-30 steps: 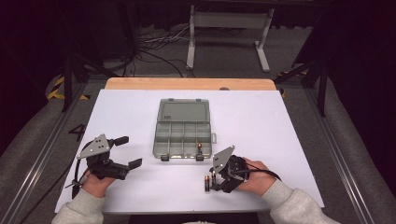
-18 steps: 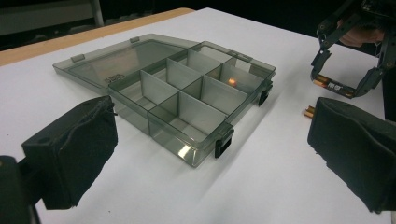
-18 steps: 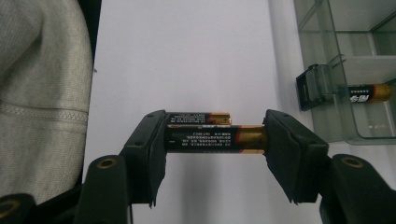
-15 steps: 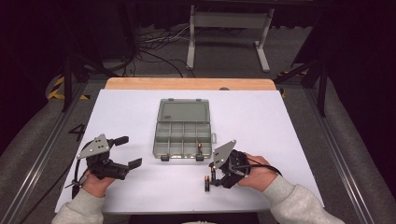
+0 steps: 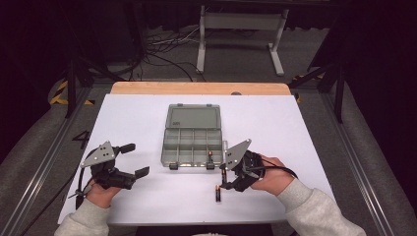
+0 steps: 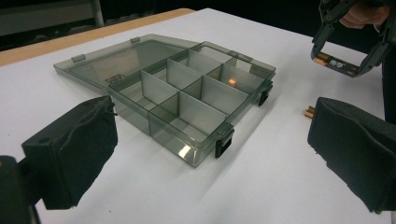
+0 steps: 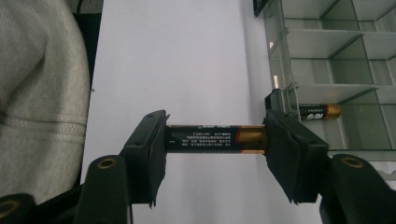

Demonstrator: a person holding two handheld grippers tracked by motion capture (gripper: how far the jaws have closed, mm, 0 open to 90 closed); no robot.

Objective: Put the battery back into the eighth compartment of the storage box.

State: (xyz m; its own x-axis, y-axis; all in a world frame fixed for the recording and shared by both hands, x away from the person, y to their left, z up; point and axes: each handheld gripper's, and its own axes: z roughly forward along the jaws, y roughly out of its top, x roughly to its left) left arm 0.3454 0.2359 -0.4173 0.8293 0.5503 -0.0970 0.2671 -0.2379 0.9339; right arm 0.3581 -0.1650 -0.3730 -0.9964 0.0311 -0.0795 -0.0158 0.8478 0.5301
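1 battery [image 7: 215, 138] is being pinched end to end in the right gripper [image 7: 215, 140], just off the white table [image 5: 147, 123] beside the near right corner of the open organizer box [image 5: 193, 147]. That lengthwise hold is looking risky: only the 2 tips are bearing on the pads, so any tilt or bump against the box's front wall is likely to pop the battery out. 1 more battery [image 5: 216, 194] is lying on the table just below it, and another [image 7: 320, 112] is already sitting in the nearest compartment. The left gripper [image 5: 129, 160] is hanging wide and empty, well left of the box.
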